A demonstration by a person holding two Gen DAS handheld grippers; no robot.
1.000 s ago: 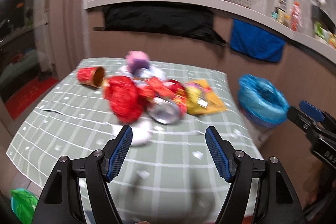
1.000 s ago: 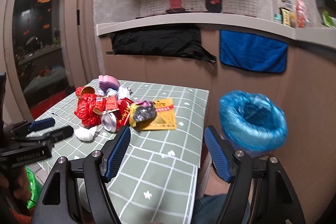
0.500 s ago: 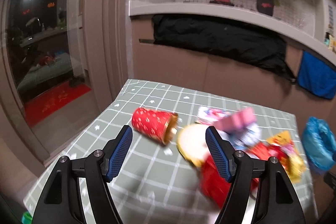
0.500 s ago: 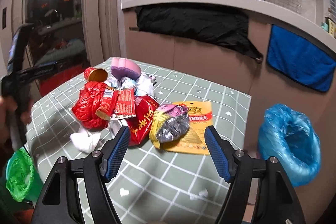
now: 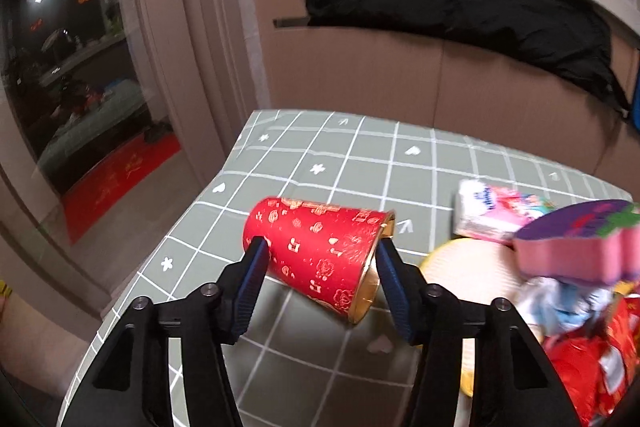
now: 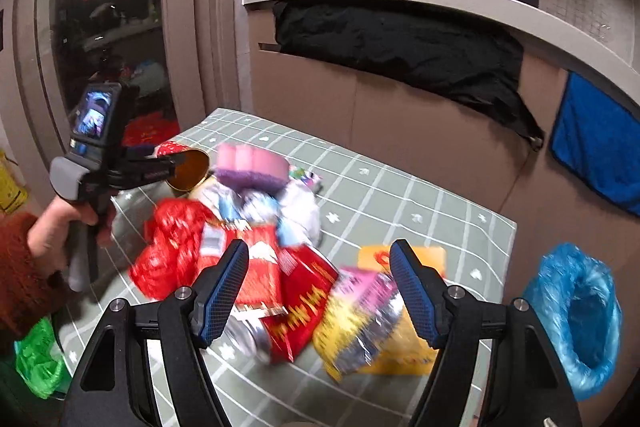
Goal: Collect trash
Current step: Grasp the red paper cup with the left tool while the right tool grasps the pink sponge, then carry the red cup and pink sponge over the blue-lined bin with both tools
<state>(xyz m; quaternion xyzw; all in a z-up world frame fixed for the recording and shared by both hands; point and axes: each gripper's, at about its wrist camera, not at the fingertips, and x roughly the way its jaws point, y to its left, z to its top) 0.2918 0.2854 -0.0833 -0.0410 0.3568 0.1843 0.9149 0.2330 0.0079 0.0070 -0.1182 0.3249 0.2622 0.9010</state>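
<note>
A red paper cup with gold print lies on its side on the green checked table, mouth to the right. My left gripper has its jaws closing, one fingertip at the cup's base and the other at its rim. The cup shows between them, and I cannot tell whether the pads touch it. In the right wrist view the left gripper sits at the cup, held by a hand. My right gripper hangs open above the pile of red wrappers, with nothing between its pads.
A pink sponge, a tissue pack, a can and yellow packets crowd the pile. A bin lined with a blue bag stands off the table's right side. A green bag is low on the left. A cardboard wall backs the table.
The left gripper swung left from the pile to the red cup, closed in on it and narrowed its jaws. The right gripper moved in closer over the pile.
</note>
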